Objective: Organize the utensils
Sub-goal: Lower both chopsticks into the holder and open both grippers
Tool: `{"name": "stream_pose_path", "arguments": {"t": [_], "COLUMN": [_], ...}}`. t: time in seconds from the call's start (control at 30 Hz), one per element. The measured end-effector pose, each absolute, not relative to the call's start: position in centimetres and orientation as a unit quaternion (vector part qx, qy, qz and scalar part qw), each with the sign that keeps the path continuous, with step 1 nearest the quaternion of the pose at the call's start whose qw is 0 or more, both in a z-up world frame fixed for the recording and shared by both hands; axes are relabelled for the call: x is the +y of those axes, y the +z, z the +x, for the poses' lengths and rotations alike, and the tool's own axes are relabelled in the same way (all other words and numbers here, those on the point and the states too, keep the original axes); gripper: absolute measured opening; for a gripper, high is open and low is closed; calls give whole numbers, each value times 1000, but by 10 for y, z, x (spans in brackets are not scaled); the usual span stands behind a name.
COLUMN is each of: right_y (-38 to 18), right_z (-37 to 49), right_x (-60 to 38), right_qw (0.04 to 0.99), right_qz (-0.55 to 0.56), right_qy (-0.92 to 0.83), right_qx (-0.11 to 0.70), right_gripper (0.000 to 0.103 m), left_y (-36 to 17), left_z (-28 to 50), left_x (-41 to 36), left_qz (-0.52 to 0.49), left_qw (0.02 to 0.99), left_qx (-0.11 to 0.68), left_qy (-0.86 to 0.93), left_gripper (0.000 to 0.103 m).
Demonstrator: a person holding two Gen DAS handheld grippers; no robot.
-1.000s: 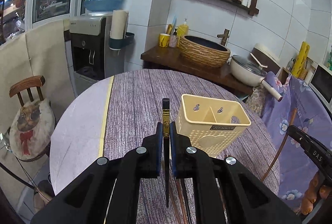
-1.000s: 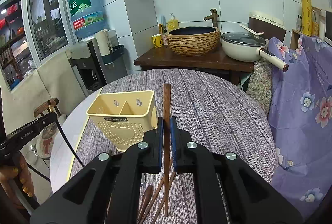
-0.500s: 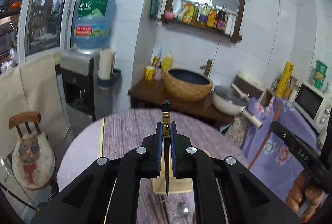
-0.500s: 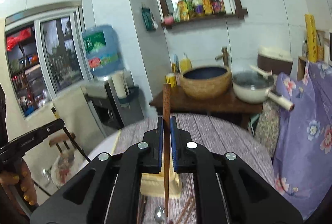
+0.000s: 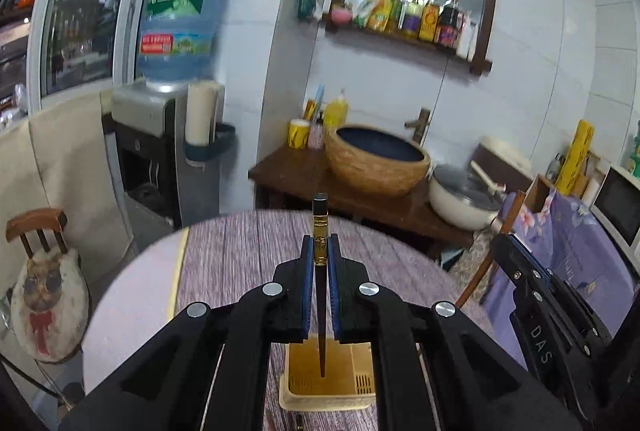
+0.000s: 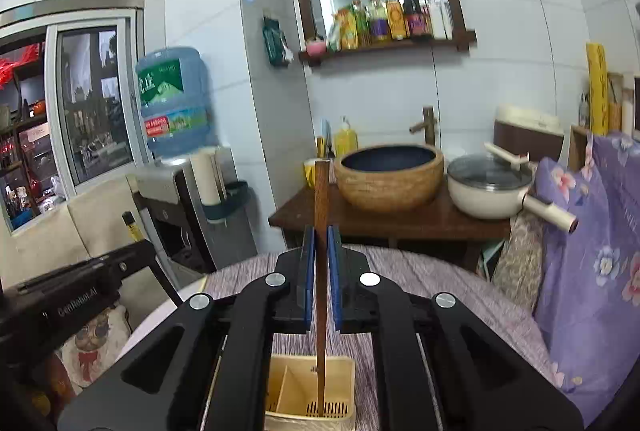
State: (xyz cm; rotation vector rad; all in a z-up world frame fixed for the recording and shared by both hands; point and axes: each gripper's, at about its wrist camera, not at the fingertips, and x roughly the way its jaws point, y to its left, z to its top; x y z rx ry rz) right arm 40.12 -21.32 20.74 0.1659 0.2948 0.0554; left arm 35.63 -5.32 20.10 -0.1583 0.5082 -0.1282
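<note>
My left gripper (image 5: 320, 249) is shut on a black chopstick (image 5: 320, 227) with a gold band near its top. The stick stands nearly upright, and its thin tip hangs over the open top of the cream utensil holder (image 5: 362, 397) below. My right gripper (image 6: 321, 241) is shut on a brown wooden chopstick (image 6: 321, 191), also upright. Its lower end reaches down into the right compartment of the cream utensil holder (image 6: 344, 371). In each view the other gripper shows at the edge: the right one (image 5: 536, 283) and the left one (image 6: 86, 271).
The holder stands on a round table (image 5: 240, 255) with a purple wood-grain cover. Behind it a dark wooden counter (image 6: 400, 221) carries a woven basin (image 6: 390, 173) and a white pot (image 6: 486, 191). A water dispenser (image 5: 160, 159) and a chair (image 5: 40, 271) stand on the left. Purple floral cloth (image 6: 592, 251) hangs on the right.
Both grippers have risen with their chopsticks. The holder has dropped from mid-frame to the bottom of both views, under the sticks' tips. The loose utensils on the table are out of view.
</note>
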Motion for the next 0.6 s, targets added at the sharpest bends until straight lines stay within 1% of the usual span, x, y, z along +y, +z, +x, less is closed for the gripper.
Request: {"name": "stream_pose_path", "arguments": {"t": [0.13, 0.27, 0.37, 0.53, 0.6], "right_y": [175, 155, 148, 148, 149], "right_z": [409, 412, 412, 412, 410], "right_x": [-213, -213, -214, -213, -213], "right_qw": [981, 979, 978, 978, 979], "right_qz": [82, 77, 78, 72, 73], "right_qy": [26, 26, 25, 28, 35], "right_qx": [172, 188, 192, 192, 189], "right_gripper": [8, 8, 8, 8, 12], "left_y": [165, 145, 136, 135, 136], "left_z": [362, 369, 371, 370, 367], "left_x": [-56, -56, -56, -55, -52], "left_qz": [-69, -65, -67, -59, -67], "left_qw": [956, 950, 947, 951, 949], "left_qx": [277, 298, 308, 300, 301], "left_qy": [-61, -61, -62, -55, -61], "left_gripper": [8, 8, 8, 8, 9]}}
